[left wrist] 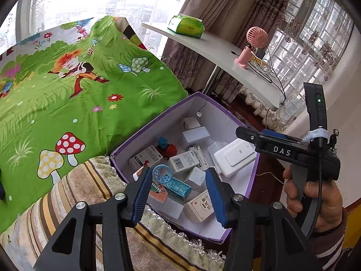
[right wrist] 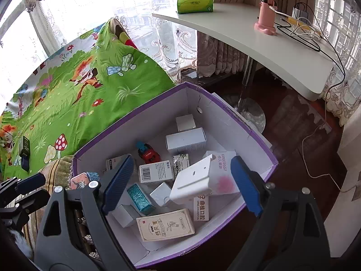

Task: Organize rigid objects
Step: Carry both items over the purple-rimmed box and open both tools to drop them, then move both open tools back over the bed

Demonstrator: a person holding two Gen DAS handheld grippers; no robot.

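The right gripper [right wrist: 180, 180] hangs over a purple-rimmed cardboard box [right wrist: 225, 113] with its blue-padded jaws spread wide, and a white plastic piece [right wrist: 191, 180] lies in the gap between them without either pad pressing on it. Inside the box lie a red toy car [right wrist: 149, 153], a barcoded carton [right wrist: 155, 171], a teal block [right wrist: 141, 199], a tan printed box [right wrist: 165, 224] and several plain white cartons. Beside the box spreads a green cartoon bedsheet [right wrist: 90, 103], and behind stands a white table [right wrist: 270, 45] carrying a pink fan [right wrist: 268, 9] and a green tissue pack [right wrist: 194, 2].

Purple-rimmed white box [right wrist: 252, 133], green mushroom-print cloth [left wrist: 67, 103], pink fan [right wrist: 268, 4]
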